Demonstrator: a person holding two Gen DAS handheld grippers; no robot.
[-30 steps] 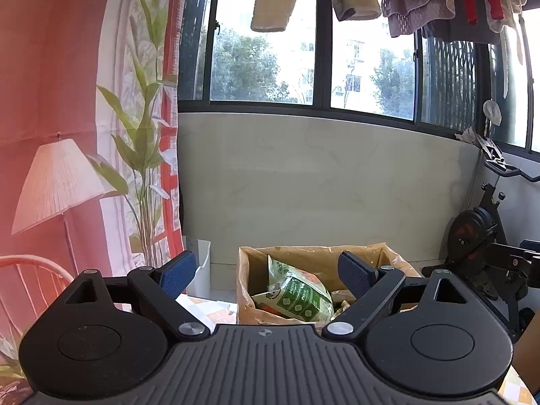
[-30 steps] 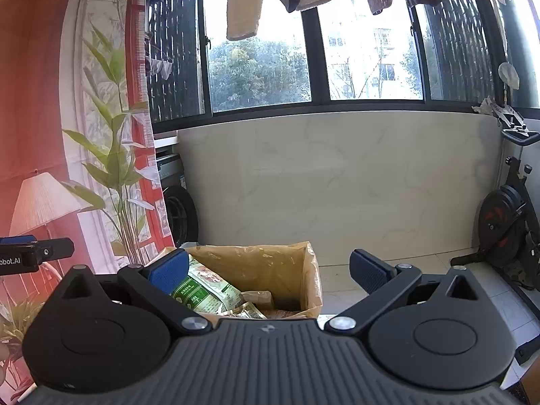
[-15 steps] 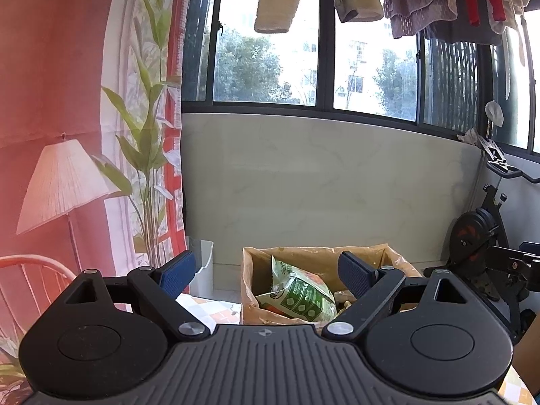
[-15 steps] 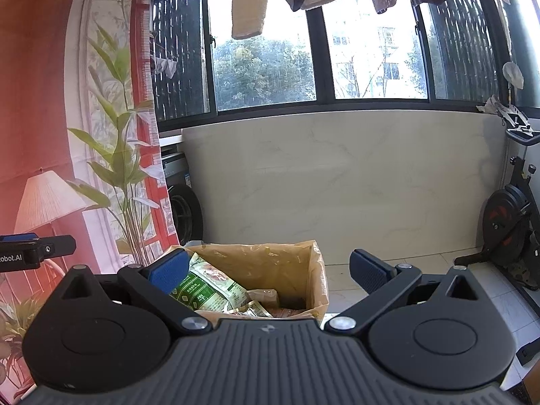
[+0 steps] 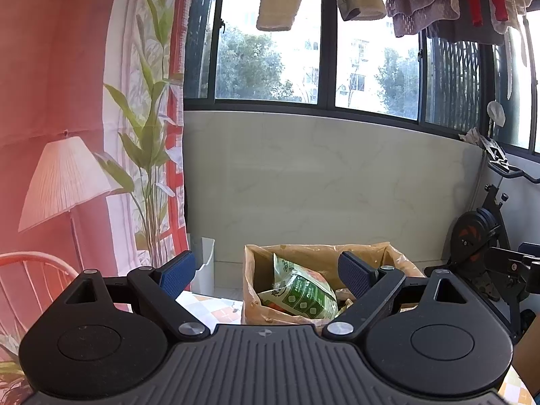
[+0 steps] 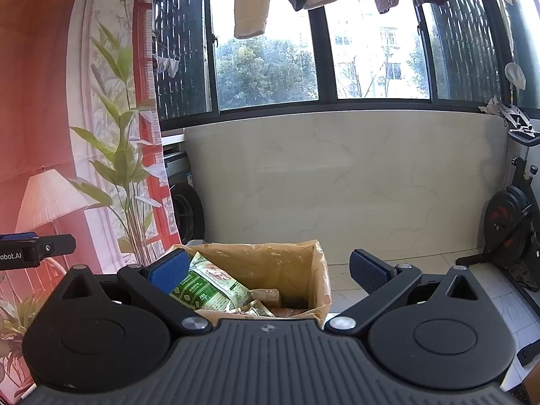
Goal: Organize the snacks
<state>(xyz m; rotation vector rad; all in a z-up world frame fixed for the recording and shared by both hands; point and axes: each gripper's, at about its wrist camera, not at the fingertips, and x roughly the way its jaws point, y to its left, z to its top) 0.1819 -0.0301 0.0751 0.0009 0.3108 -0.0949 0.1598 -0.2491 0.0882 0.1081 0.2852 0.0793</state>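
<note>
A brown paper bag (image 5: pixel 317 256) stands open ahead, holding a green snack packet (image 5: pixel 300 295) and other packets. My left gripper (image 5: pixel 266 271) is open and empty, held in front of and above the bag. In the right wrist view the same bag (image 6: pixel 270 260) holds the green packet (image 6: pixel 209 287) and brown wrapped snacks (image 6: pixel 266 295). My right gripper (image 6: pixel 270 270) is open and empty, also in front of the bag. The left gripper's tip (image 6: pixel 37 248) shows at the far left of the right wrist view.
A patterned tablecloth (image 5: pixel 209 307) lies under the bag. A white bin (image 5: pixel 204 263) stands beyond the table by the marble wall. An exercise bike (image 5: pixel 489 236) stands at the right. A printed curtain (image 5: pixel 67 135) hangs at the left.
Both views shifted slightly; the bag appears marginally further right in each. Both grippers stay open and empty.
</note>
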